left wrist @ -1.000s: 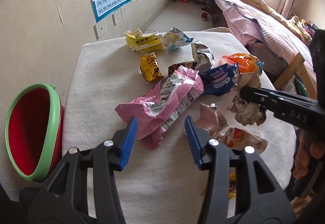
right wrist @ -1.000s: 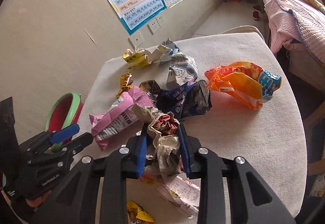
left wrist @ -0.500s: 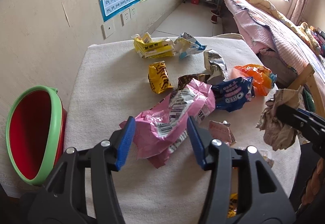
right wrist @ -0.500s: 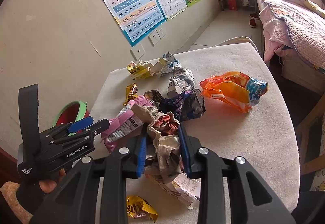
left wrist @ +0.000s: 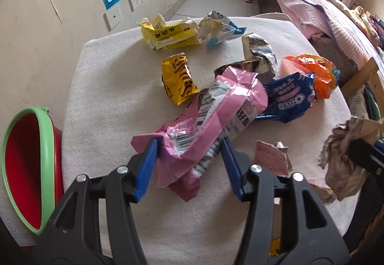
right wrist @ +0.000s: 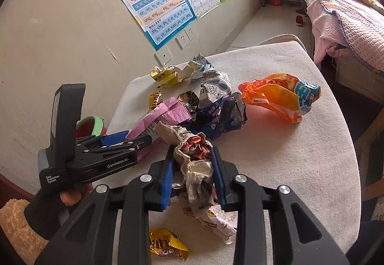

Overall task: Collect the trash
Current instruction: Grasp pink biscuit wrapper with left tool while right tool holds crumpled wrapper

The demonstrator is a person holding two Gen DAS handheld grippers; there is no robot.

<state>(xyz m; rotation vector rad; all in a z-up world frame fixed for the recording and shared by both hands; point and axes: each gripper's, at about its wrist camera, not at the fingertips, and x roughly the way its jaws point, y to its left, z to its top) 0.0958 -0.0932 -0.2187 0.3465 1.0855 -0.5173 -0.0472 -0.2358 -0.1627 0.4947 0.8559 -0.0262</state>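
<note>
- Fingers of the left gripper spread wide, straddling the near end of a pink wrapper on the counter; its long axis runs away rightward.
- Right gripper clamps crumpled brown paper above the cloth.
- Bed beyond.

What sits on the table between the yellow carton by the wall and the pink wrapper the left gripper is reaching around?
In the left wrist view, a small yellow-and-brown snack wrapper lies between the yellow carton and the pink wrapper; otherwise bare tablecloth.
</note>
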